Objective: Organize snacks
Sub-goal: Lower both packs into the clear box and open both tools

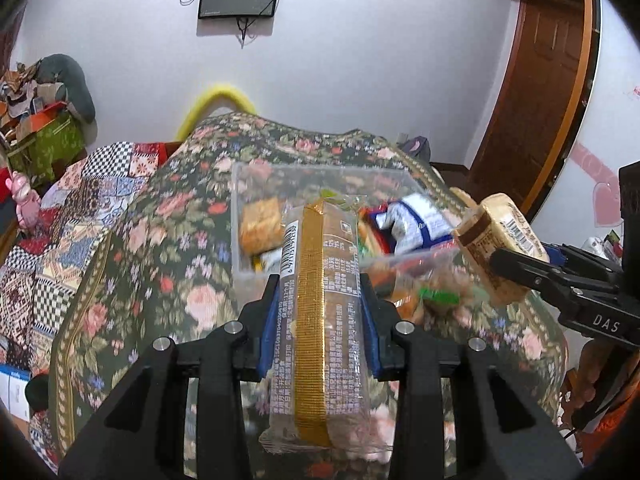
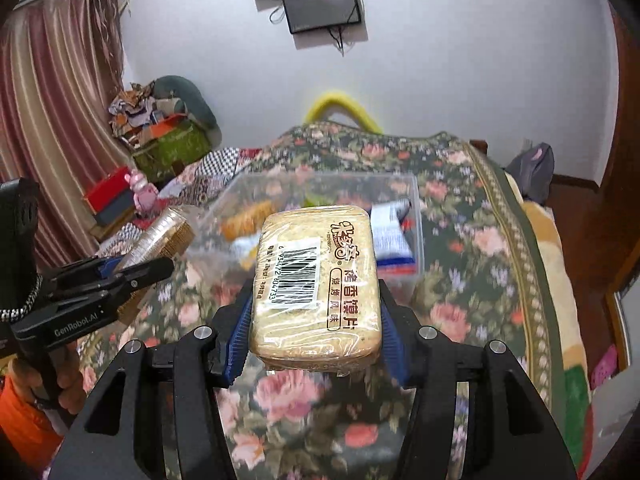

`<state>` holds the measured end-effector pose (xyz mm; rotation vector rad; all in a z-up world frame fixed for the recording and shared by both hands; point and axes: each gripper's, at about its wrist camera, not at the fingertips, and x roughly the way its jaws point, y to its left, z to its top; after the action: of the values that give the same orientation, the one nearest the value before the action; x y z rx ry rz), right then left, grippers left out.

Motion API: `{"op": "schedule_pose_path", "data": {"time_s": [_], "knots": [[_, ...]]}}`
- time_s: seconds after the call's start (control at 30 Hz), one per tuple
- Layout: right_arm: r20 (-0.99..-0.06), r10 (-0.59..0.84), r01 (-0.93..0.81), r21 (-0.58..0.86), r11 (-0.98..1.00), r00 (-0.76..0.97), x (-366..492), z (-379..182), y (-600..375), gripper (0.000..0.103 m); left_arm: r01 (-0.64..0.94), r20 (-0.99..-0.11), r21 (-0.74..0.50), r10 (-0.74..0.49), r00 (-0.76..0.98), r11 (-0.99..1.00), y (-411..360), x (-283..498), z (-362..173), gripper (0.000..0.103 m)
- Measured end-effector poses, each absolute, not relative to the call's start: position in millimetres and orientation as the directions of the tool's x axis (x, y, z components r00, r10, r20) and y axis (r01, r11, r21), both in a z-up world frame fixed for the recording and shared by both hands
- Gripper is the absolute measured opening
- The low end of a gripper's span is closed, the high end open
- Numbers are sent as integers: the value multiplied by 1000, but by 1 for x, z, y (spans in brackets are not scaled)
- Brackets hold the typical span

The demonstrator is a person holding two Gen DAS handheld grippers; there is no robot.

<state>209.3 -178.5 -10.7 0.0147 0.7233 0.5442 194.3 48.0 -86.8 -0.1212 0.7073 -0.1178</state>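
Note:
My left gripper (image 1: 320,284) is shut on a long clear biscuit pack with a gold strip (image 1: 320,320), held above the floral cloth just before a clear plastic bin (image 1: 240,184) that holds several snack packs. My right gripper (image 2: 316,296) is shut on a tan block-shaped snack pack with a barcode (image 2: 316,280), held in the air before the same bin (image 2: 416,200). In the left wrist view the right gripper (image 1: 516,268) and its tan pack (image 1: 500,236) show at the right. In the right wrist view the left gripper (image 2: 140,268) and its biscuit pack (image 2: 164,232) show at the left.
The bin stands on a table under a floral cloth (image 2: 460,240). A patchwork-covered surface (image 1: 60,240) lies to the left, with a green box (image 2: 172,148), a red box (image 2: 112,196) and a pink toy (image 2: 142,196). A wooden door (image 1: 540,92) is at the right. Screens (image 2: 320,4) hang on the wall.

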Motion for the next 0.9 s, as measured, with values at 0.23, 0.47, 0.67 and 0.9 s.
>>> {"op": "schedule_pose_path", "data": {"time_s": [0.23, 0.47, 0.67, 0.9], "knots": [[-596, 492, -480, 195, 855, 635, 234, -1, -166, 52, 70, -621, -139, -142, 771, 988, 43, 225, -76, 36], [-597, 494, -489, 187, 852, 632, 258, -1, -151, 52, 69, -635, -136, -140, 760, 988, 39, 261, -81, 35], [-629, 495, -480, 211, 851, 600, 285, -18, -141, 52, 65, -664, -159, -156, 732, 985, 39, 290, -95, 35], [-673, 478, -468, 216, 857, 565, 305, -38, -133, 52, 50, -697, -164, -152, 701, 985, 41, 318, -114, 36]]}}
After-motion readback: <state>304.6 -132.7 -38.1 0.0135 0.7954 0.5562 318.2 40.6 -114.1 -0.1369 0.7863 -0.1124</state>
